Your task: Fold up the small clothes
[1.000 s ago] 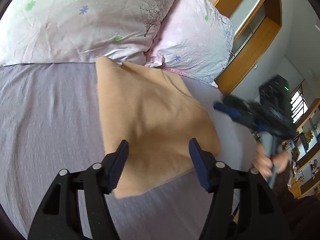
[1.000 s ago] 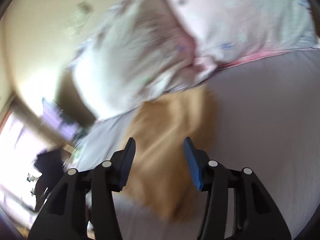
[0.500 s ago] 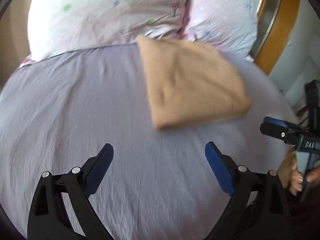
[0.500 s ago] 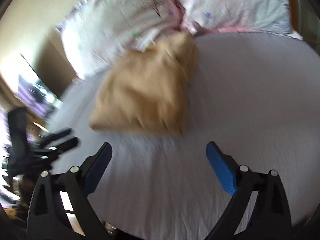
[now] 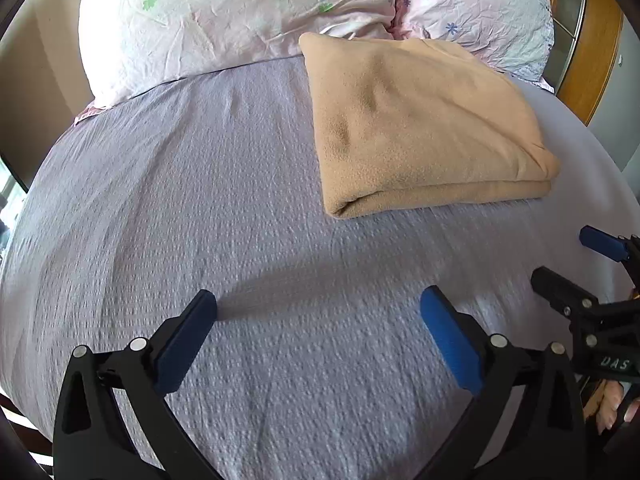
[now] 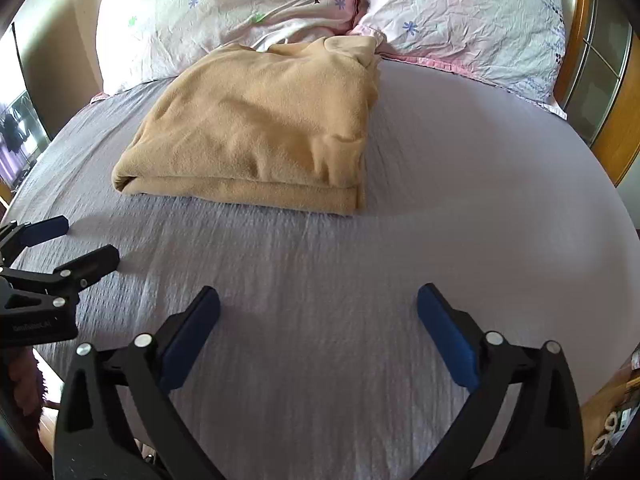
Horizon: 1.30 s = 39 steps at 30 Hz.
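A tan fleece garment [image 5: 420, 128] lies folded into a flat rectangle on the grey bedsheet, its far edge against the pillows; it also shows in the right wrist view [image 6: 264, 128]. My left gripper [image 5: 318, 312] is open and empty, low over the sheet, well short of the garment. My right gripper [image 6: 318, 308] is open and empty too, also short of the garment. Each gripper shows at the edge of the other's view: the right gripper [image 5: 568, 264] and the left gripper [image 6: 80, 244].
Two pale floral pillows [image 5: 240, 12] [image 6: 460, 12] lie across the head of the bed. A wooden headboard [image 5: 592, 52] rises at the right. The grey sheet [image 6: 460, 208] spreads around the garment.
Both grippers have opened wide and drawn back from the garment toward the near side of the bed. The folded garment now lies free on the sheet.
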Tool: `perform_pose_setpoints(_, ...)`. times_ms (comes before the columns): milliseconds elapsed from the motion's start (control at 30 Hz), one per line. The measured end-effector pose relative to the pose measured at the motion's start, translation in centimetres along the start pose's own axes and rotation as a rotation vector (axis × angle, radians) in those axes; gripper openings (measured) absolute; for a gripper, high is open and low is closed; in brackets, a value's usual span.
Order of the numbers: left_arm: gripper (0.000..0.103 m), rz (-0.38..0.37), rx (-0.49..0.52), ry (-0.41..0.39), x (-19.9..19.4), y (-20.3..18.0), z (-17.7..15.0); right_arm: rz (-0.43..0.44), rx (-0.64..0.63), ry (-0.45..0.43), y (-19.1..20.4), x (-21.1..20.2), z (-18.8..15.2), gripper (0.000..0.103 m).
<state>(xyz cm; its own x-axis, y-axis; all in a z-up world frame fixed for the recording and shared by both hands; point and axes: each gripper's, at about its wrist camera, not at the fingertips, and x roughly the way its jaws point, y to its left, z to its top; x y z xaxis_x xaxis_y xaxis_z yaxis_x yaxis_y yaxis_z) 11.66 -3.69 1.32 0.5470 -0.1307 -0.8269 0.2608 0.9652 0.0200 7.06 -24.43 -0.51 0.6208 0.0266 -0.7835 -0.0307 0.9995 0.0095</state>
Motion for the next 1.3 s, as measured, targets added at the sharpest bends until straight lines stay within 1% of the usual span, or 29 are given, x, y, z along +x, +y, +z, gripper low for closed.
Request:
perform_pose_setpoints(367, 0.102, 0.008, -0.007, -0.032, -0.2, -0.15, -0.23, -0.009, -0.001, -0.016, -0.18, -0.25, -0.32, 0.101)
perform_pose_setpoints(1300, 0.102, 0.006, -0.01, -0.026, -0.18, -0.22, -0.07, -0.013, 0.004, -0.019, 0.0, -0.25, -0.38, 0.101)
